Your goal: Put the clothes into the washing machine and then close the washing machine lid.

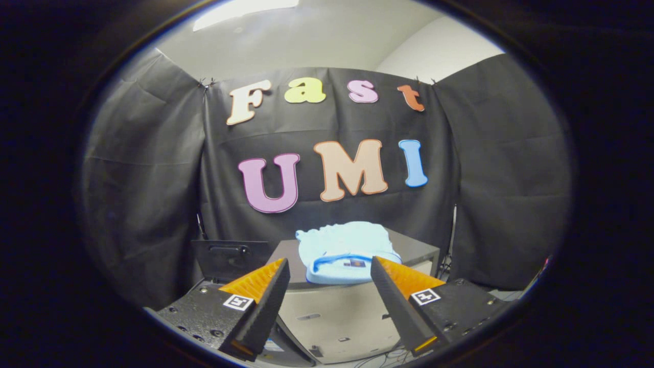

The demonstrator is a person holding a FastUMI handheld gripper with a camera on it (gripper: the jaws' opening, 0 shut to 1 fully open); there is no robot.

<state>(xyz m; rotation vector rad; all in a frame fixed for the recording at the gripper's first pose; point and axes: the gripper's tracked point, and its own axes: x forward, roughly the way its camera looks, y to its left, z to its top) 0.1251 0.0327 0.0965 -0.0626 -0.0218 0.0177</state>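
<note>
The tool (329, 276) has its two fingers spread wide with nothing between them; it hangs in the air, short of the light-blue clothes (347, 250). Those clothes lie in one bunched heap on the dark top of a pale cabinet-like unit (337, 312), just ahead of the fingertips and framed in the gap between them. The heap touches neither finger.

To the left of the unit, beyond the left finger, a dark upright panel (230, 258) with a handle-like slot stands up; I take it for the raised washing machine lid, though the drum below it is hidden behind the finger and I cannot be sure.

By my judgement the task is at its first step: the approach to the clothes, nothing picked up yet. The next move calls for carrying the tool forward and down over the heap, so that both fingers straddle a thick fold, then pressing them together on the cloth before lifting.

Counted: one tool with two fingers, one heap of clothes (whether it is a single garment I cannot tell), one unit, one upright panel.
</note>
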